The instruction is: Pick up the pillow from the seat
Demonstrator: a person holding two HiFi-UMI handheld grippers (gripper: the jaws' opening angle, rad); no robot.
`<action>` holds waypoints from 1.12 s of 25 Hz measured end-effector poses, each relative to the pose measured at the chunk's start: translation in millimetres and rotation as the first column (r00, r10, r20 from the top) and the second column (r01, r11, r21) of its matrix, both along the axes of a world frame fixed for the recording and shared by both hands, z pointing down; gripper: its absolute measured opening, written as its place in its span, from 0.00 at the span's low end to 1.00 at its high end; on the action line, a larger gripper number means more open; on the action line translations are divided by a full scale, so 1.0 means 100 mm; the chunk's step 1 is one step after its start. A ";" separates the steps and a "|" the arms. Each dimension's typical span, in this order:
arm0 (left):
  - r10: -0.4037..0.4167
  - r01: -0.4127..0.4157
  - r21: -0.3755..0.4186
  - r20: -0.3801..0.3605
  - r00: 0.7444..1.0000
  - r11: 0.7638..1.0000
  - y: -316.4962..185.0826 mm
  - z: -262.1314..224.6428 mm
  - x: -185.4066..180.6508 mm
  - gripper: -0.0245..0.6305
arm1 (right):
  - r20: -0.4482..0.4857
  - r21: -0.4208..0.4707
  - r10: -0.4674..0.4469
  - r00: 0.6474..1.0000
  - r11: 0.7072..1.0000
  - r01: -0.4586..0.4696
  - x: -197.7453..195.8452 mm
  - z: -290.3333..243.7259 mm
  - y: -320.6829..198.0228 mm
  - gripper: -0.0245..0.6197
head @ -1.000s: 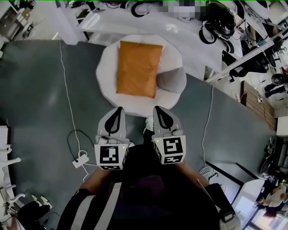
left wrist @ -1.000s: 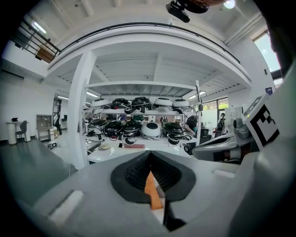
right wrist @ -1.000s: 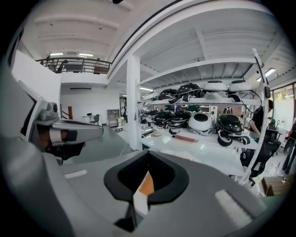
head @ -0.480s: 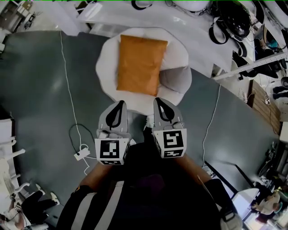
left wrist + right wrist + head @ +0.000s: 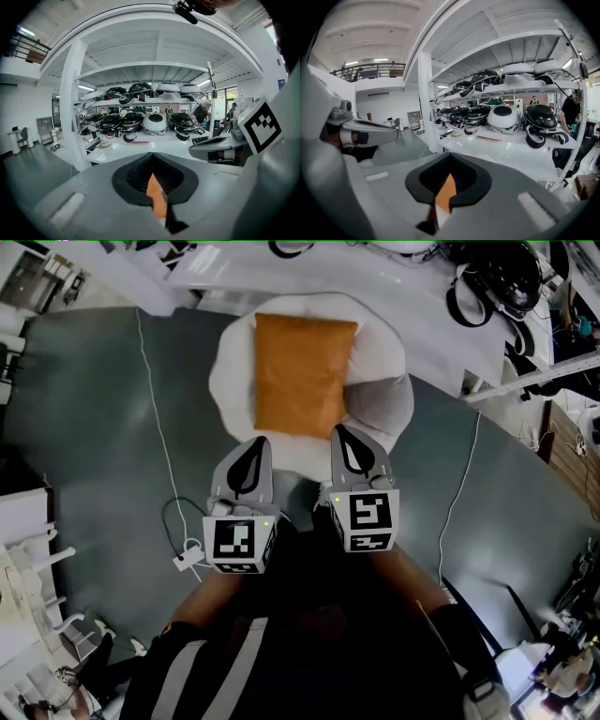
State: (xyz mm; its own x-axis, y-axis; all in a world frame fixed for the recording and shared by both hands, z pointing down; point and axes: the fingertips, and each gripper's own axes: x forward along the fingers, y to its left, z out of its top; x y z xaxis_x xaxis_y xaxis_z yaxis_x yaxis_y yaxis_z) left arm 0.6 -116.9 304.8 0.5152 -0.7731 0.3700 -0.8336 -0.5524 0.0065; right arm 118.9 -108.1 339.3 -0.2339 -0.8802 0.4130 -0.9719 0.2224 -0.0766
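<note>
Looking at where things sit, the orange rectangular fabric pillow (image 5: 305,374) lies flat on the round white padded seat (image 5: 230,371), long side running away from the person, straight ahead of both grippers. The left gripper (image 5: 261,440) has its tip right by the pillow's near left corner and the right gripper (image 5: 339,429) lines up with the near right corner, so the near short edge spans the gap between them. I honestly can't tell from the head view whether either tip is touching the fabric or just hanging above it. Both grippers have their jaws pressed fully together with nothing in them; in each gripper view you only catch a sliver of orange past the closed jaws, so the pillow is dead ahead and a bit below. My guess on handling: it's a soft, puffy, light thing, not fragile at all, but it'll sag and fold if you grab it in the middle. The fabric looks grippy enough that slipping isn't the worry, flopping is. I'd say pinch a good fold at those two near corners, or along the two long side edges, one gripper each, so it lifts evenly. The jaws would need to open first, obviously. Beyond the seat there's a white bench (image 5: 136,149), well past the pillow, so nothing's crowding the grab.
</note>
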 end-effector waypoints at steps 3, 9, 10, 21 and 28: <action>0.004 -0.004 -0.016 0.011 1.000 1.000 -0.10 0.08 0.04 0.04 | -0.002 -0.014 0.007 1.000 1.000 -0.007 0.04 0.05 -0.08 0.04; 0.020 -0.020 -0.052 0.000 1.000 0.998 -0.44 0.35 0.02 0.04 | -0.022 -0.071 0.020 1.000 0.997 -0.022 0.00 0.32 -0.29 0.04; 0.029 -0.029 -0.062 -0.006 1.000 0.998 -0.51 0.42 0.03 0.04 | -0.028 -0.081 0.024 0.999 0.996 -0.027 -0.01 0.38 -0.34 0.04; 0.082 -0.088 -0.163 -0.039 0.996 0.983 -1.11 1.27 -0.14 0.04 | -0.063 -0.228 0.128 0.990 0.964 -0.139 0.02 1.25 -0.83 0.04; 0.068 -0.068 -0.224 -0.011 0.998 0.972 -1.49 2.01 -0.27 0.04 | -0.061 -0.305 0.149 0.987 0.939 -0.161 0.00 1.98 -1.11 0.04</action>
